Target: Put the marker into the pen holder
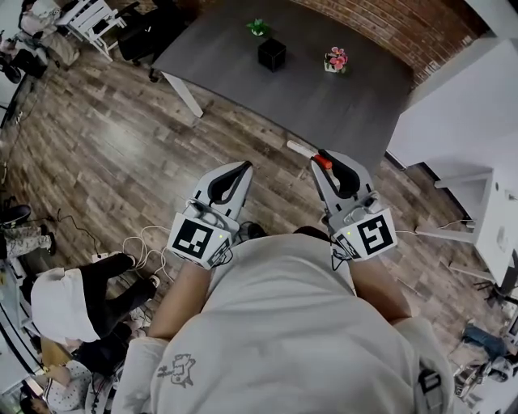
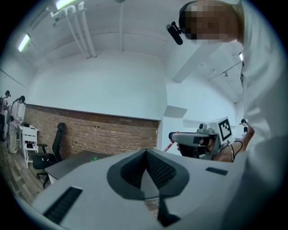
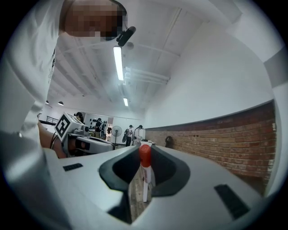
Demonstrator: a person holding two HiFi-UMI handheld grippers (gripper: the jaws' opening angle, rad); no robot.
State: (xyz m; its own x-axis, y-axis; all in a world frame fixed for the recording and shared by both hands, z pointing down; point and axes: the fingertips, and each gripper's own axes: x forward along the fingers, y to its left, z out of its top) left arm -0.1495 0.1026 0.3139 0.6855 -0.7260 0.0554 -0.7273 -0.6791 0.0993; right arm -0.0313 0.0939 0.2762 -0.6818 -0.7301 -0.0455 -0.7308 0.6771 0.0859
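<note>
A marker with a red cap (image 1: 323, 161) and a white body (image 1: 298, 148) is clamped crosswise in my right gripper (image 1: 321, 158), which is shut on it. In the right gripper view the red cap (image 3: 145, 155) stands up between the jaws of the right gripper (image 3: 144, 167). My left gripper (image 1: 245, 166) is level with it on the left, its jaws shut with nothing between them (image 2: 146, 152). Both are held in front of the person's chest, above the wooden floor. The black cube pen holder (image 1: 271, 53) stands far ahead on the dark grey table (image 1: 324, 101).
On the table, a small green plant (image 1: 259, 27) and a pot of pink flowers (image 1: 336, 59) flank the holder. White furniture (image 1: 461, 105) lies to the right. A seated person (image 1: 73, 303) and loose cables (image 1: 142, 242) are at the lower left. Chairs (image 1: 93, 20) stand at the far left.
</note>
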